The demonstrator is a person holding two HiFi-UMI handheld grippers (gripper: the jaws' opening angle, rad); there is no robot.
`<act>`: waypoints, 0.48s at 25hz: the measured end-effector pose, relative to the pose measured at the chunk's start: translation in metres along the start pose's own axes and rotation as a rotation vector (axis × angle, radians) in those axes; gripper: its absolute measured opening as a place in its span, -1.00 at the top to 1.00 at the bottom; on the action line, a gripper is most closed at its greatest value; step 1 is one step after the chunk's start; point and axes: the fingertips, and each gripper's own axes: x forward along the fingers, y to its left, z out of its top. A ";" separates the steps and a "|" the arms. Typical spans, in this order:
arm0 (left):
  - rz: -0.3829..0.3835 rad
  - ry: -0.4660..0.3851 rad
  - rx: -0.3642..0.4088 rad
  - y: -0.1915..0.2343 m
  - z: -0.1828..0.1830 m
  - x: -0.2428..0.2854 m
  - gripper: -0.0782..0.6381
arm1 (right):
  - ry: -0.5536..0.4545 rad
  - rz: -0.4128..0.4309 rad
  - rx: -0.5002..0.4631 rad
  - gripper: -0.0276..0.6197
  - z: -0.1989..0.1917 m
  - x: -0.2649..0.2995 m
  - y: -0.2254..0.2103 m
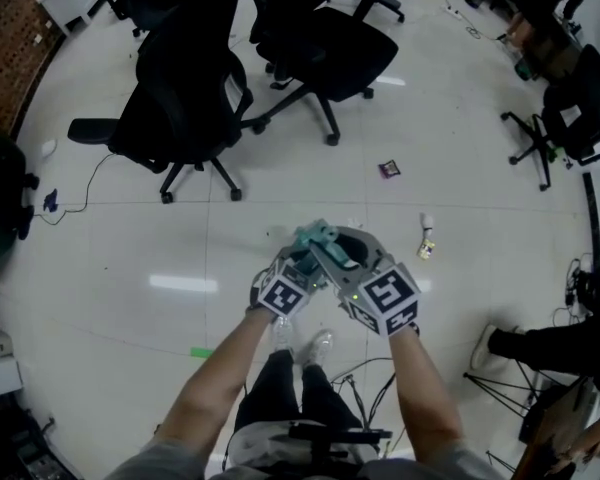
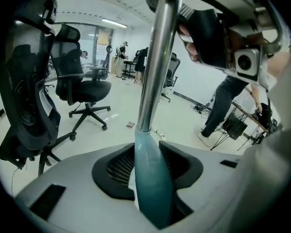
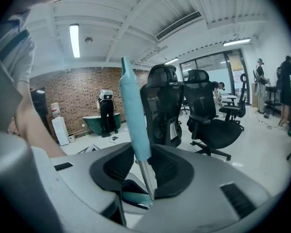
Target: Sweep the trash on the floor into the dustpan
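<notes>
In the left claw point(image 2: 153, 171) (jaws clamped) stands a teal handle point(image 2: 151, 193).

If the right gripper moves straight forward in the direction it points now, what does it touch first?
Past the teal-handled pole that the right gripper holds, probably the black office chair right ahead, though depth is unclear.

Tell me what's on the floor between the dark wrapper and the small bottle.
Nothing: in the head view, the floor between the dark wrapper and the small bottle is bare.
</notes>
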 end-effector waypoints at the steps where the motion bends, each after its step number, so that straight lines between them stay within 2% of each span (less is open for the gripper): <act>1: -0.002 0.005 -0.004 0.001 0.001 0.001 0.34 | -0.001 0.002 -0.004 0.55 0.001 0.000 -0.001; 7: 0.051 0.045 0.013 0.014 0.002 0.000 0.38 | 0.023 0.012 -0.037 0.57 0.001 0.003 -0.005; 12: 0.093 0.026 0.066 0.017 0.004 -0.003 0.46 | 0.006 0.004 -0.061 0.59 0.007 0.000 -0.008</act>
